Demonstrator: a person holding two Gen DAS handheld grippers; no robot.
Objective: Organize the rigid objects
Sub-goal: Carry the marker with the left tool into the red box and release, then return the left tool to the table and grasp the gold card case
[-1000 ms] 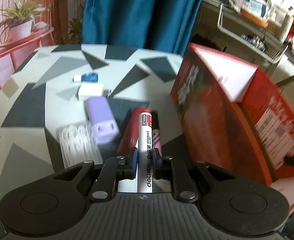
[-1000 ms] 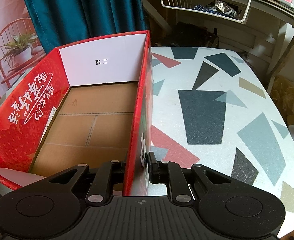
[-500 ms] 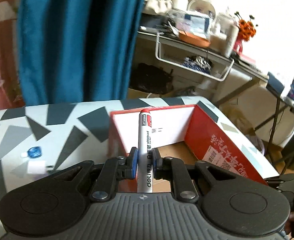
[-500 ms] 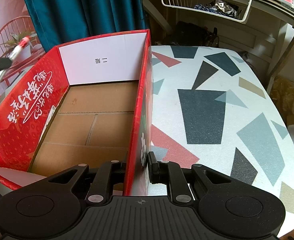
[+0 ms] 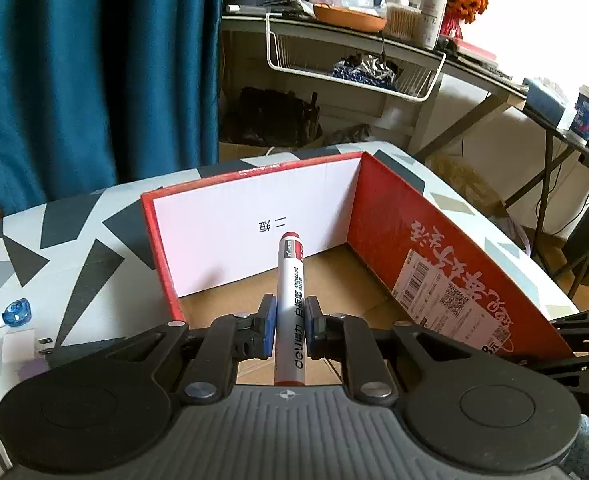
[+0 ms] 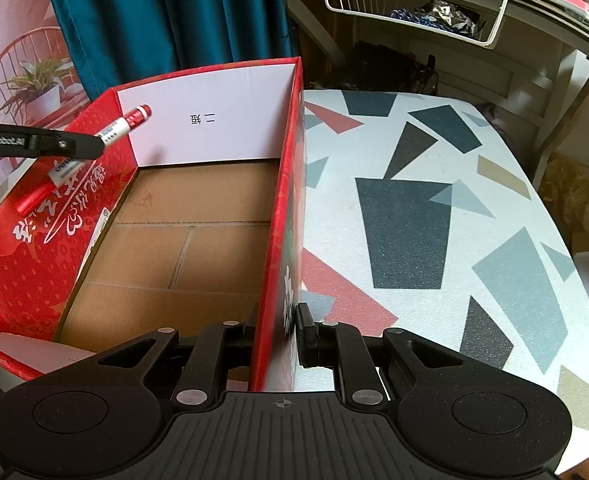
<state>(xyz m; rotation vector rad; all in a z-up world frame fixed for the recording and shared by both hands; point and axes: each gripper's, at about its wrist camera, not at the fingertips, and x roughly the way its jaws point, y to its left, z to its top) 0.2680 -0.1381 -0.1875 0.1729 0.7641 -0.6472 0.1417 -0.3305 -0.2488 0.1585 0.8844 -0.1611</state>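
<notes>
Here the left hand-held gripper (image 5: 290,326) is clamped on a white whiteboard marker with red ends (image 5: 290,296), its blue pads pressed to the barrel, held in the air above the open red cardboard box with a brown floor (image 5: 378,216). The marker's rear end is cut off behind the gripper body. From the right wrist view, the black finger of the left gripper crosses the marker's middle, so only the red cap and lower barrel show. The right hand-held gripper (image 6: 282,334) is closed on the box's near right wall; its left pad is hidden behind that wall. On the patterned desk (image 5: 74,256), a small blue-and-white item (image 5: 14,311) lies left of the box, too small to identify.
</notes>
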